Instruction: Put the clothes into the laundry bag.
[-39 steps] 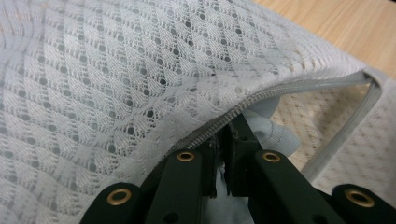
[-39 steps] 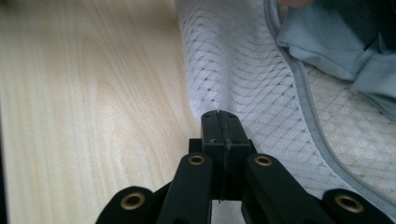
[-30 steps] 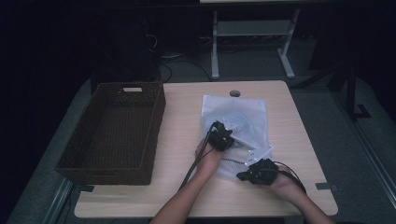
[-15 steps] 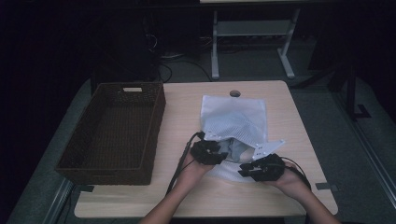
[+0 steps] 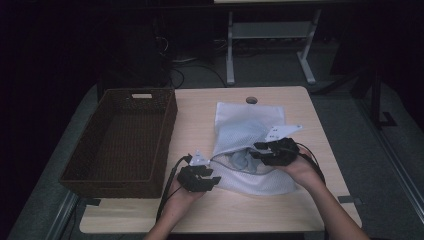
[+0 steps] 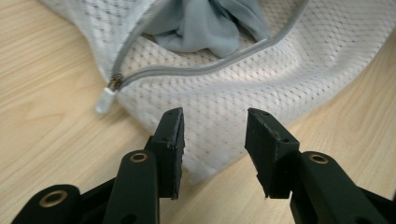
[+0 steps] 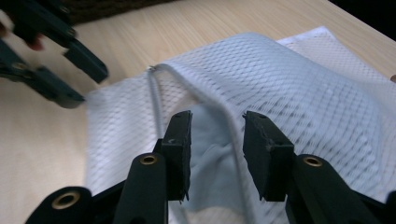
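Note:
A white mesh laundry bag (image 5: 250, 125) lies on the wooden table (image 5: 195, 115) with its zipper undone and a grey-blue cloth (image 5: 242, 162) in its mouth. My left gripper (image 5: 207, 181) hovers at the bag's near left corner. Its jaws have just been opening and stand open over the mesh corner (image 6: 219, 93) without pressing it. The zipper pull (image 6: 106, 95) and the cloth (image 6: 205, 23) lie beyond them. My right gripper (image 5: 260, 151) is over the bag's mouth, its jaws opening too. The grey zipper edge (image 7: 229, 121) and the cloth (image 7: 210, 140) run loose in the gap between them. The left gripper (image 7: 81, 77) is at that view's upper left.
A dark wicker basket (image 5: 125, 135) stands on the table's left half, close to the left hand. A round cable hole (image 5: 251, 100) is at the table's far edge. Beyond the table stand a white metal frame (image 5: 270, 45) and cables on the floor.
The left gripper has moved from the bag's middle toward the near left corner. The right gripper has risen and moved away from the front edge. Both jaws have opened; the bag's mouth now gapes.

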### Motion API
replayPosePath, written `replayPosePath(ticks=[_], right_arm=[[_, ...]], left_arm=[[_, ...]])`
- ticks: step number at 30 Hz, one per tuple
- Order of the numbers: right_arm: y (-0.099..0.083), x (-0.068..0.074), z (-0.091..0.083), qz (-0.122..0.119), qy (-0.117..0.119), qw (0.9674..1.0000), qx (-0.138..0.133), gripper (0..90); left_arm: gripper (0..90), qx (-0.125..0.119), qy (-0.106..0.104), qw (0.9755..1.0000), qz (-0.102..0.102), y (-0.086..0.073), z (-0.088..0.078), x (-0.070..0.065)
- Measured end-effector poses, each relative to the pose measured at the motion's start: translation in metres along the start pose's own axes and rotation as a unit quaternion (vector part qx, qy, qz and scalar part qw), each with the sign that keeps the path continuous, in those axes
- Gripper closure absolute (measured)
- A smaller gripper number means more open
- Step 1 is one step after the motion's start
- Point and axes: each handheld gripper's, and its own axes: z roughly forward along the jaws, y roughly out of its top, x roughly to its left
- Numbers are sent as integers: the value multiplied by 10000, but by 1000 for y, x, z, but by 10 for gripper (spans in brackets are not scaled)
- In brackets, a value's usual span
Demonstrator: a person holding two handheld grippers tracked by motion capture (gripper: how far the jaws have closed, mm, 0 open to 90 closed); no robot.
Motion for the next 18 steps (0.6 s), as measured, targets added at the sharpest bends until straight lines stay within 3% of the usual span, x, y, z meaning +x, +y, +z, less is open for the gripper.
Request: replayPosePath(ticks=[2,5,6,12,18], right_arm=[[3,-3,9,2,-69,10000,45,632],[4,-4,19,-113,-153,9996,220,835],[3,-4,19,-102,-75,9997,207,877],[-4,1,4,-262,309,9990,183,888],[-24,5,11,-301,818,9945,589,890]], left_arm=[[568,-43,-5,10000,1,0,0,2],[568,-39,20,10000,-26,-2,-1,4],[568,-45,33,10000,-35,-2,-2,4],[569,-121,74,9999,-66,-2,-3,5],[571,-107,70,9999,-58,-1,-2,4]])
